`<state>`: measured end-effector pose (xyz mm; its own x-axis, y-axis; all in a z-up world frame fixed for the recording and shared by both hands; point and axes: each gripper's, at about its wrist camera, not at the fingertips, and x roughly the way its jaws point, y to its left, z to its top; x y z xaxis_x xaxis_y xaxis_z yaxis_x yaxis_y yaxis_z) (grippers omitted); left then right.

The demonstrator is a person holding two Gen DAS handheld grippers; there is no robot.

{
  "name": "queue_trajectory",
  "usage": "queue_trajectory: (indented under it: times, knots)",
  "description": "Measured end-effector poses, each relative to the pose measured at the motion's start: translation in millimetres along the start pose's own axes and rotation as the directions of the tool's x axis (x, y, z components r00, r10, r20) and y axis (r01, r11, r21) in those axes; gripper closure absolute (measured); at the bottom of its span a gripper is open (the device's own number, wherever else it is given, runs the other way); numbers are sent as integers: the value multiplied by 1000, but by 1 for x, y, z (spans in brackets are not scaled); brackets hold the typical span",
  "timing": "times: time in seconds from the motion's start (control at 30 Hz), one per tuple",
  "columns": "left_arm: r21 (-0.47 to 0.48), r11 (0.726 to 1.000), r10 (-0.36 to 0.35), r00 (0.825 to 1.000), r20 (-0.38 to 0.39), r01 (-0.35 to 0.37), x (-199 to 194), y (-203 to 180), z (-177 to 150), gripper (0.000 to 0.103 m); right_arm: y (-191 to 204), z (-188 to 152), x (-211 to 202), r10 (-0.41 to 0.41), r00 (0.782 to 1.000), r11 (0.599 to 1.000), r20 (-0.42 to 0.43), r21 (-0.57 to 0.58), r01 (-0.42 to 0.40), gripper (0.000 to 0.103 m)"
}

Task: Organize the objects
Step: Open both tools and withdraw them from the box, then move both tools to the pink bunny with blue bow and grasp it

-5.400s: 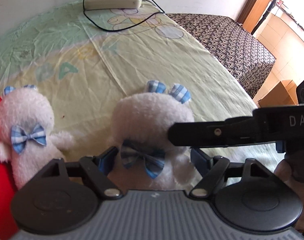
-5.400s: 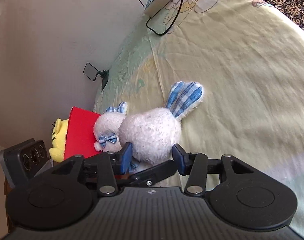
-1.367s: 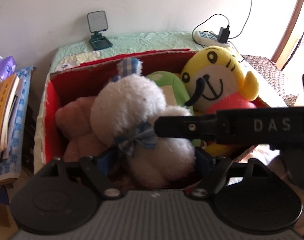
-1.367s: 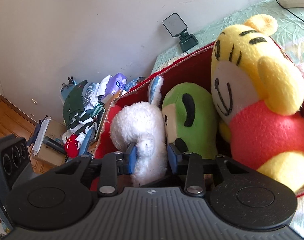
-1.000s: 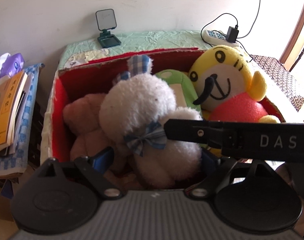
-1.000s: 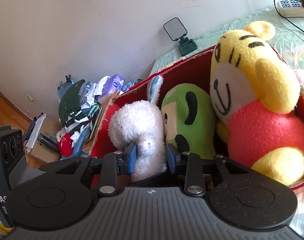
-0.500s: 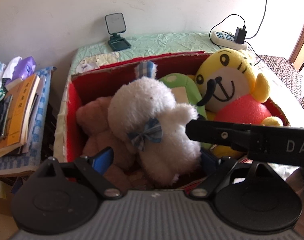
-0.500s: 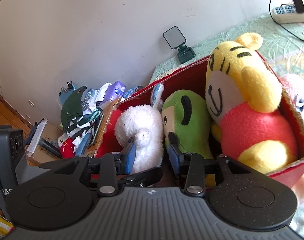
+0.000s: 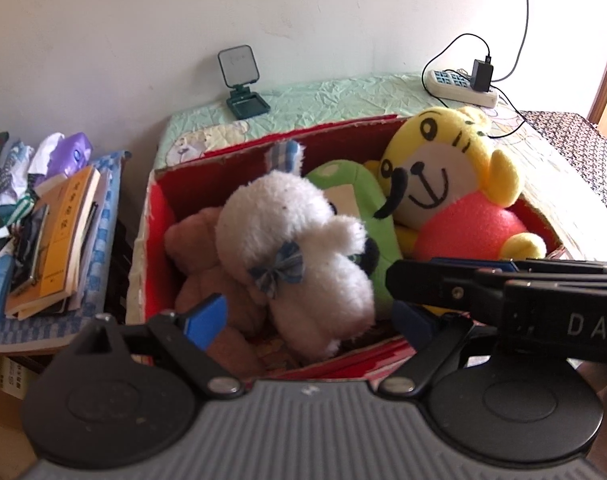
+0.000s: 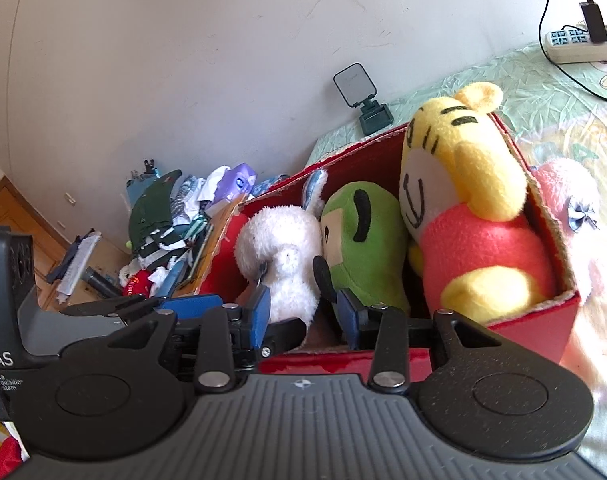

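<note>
Jaws on both tools stand released. The left gripper (image 9: pixel 311 320) has its blue pads spread wide, one beside the brown toy (image 9: pixel 207 268) and one at the near wall of the box, and neither presses on anything. The right gripper (image 10: pixel 303 312) holds a narrower gap; its jaws have just been opening, and the bottom of the white bunny (image 10: pixel 281 256) shows between the pads with a sliver of space on each side, so the grip looks let go.

That white bunny, with its blue bow, now sits in the red box (image 9: pixel 159 184), leaning on the brown toy to one side and pressed against the green frog (image 10: pixel 363 248) on the other. A yellow tiger (image 10: pixel 463 184) in a red shirt fills the far end. The toys stand wedged shoulder to shoulder, which is probably why the bunny stays propped up without support.

Both tools hang just at the near rim of the box, probably because the drop is done and they are clearing away. A second fluffy toy (image 10: pixel 571 208), pale pink in the glare, lies on the bed just outside the box's far wall and looks like the next thing to gather. Books (image 9: pixel 63 232) and clothes are piled beside the bed; a power strip (image 9: pixel 459 88) lies near the wall.
</note>
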<state>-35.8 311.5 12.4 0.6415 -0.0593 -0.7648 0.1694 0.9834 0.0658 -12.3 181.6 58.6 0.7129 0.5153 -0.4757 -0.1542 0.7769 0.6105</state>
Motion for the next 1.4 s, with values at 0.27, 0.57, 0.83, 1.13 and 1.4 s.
queue_trajectory:
  times: [0.27, 0.57, 0.83, 1.13, 1.4]
  knots:
    - [-13, 999, 35, 998, 44, -34, -34, -33, -3, 13, -21, 8, -34, 100, 995, 995, -16, -21, -100, 62]
    - [10, 1000, -6, 999, 50, 6, -49, -99, -7, 13, -59, 19, -77, 145, 989, 988, -33, -50, -146, 62]
    - [13, 992, -128, 991, 22, 128, -34, -159, -7, 13, -103, 27, -98, 128, 990, 991, -66, -30, -130, 62]
    - [-7, 980, -200, 979, -27, 200, 3, -204, -9, 16, -161, 26, -109, 78, 992, 997, -104, 22, -76, 62]
    - [-45, 968, -251, 966, -62, 248, 38, -220, -11, 20, -206, 25, -96, 12, 992, 997, -127, 77, -2, 62]
